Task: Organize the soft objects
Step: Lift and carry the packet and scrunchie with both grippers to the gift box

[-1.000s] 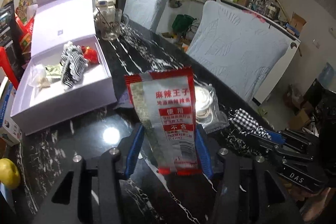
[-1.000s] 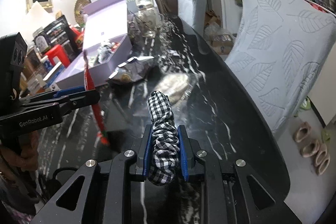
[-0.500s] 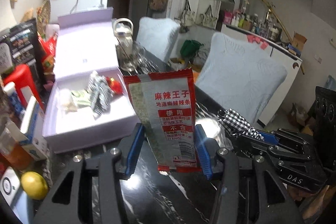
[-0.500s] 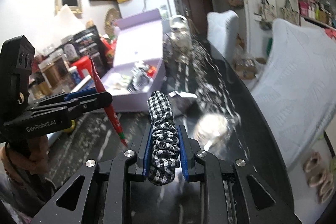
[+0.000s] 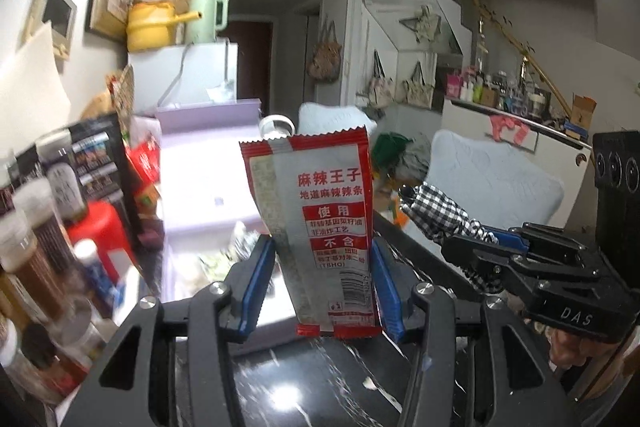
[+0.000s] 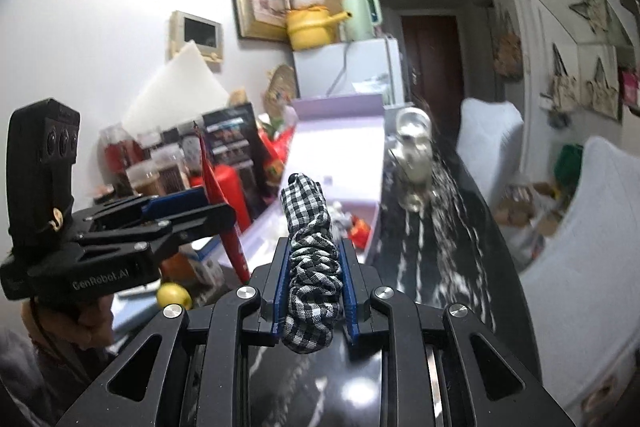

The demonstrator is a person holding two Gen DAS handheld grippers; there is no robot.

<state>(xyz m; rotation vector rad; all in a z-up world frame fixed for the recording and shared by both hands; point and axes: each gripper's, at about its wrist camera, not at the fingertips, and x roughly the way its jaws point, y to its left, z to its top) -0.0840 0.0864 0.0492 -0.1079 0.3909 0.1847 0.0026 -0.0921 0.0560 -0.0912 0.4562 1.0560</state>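
Red-and-silver foil, a spicy snack packet (image 5: pixel 324 239), stands upright in my left hand-held gripper (image 5: pixel 322 285), blue pads pinching its two long edges. My right hand-held gripper (image 6: pixel 313 291) is pressed tight on a black-and-white gingham scrunchie (image 6: pixel 310 263), its bunched length running forward between the pads. Both are held above the dark marbled surface (image 6: pixel 432 239). The open lilac box (image 6: pixel 340 163), already holding small soft things, lies ahead of both grippers and slightly to my left. I judge the left hand nearer to it, so the packet would likely reach it first, the scrunchie just behind.
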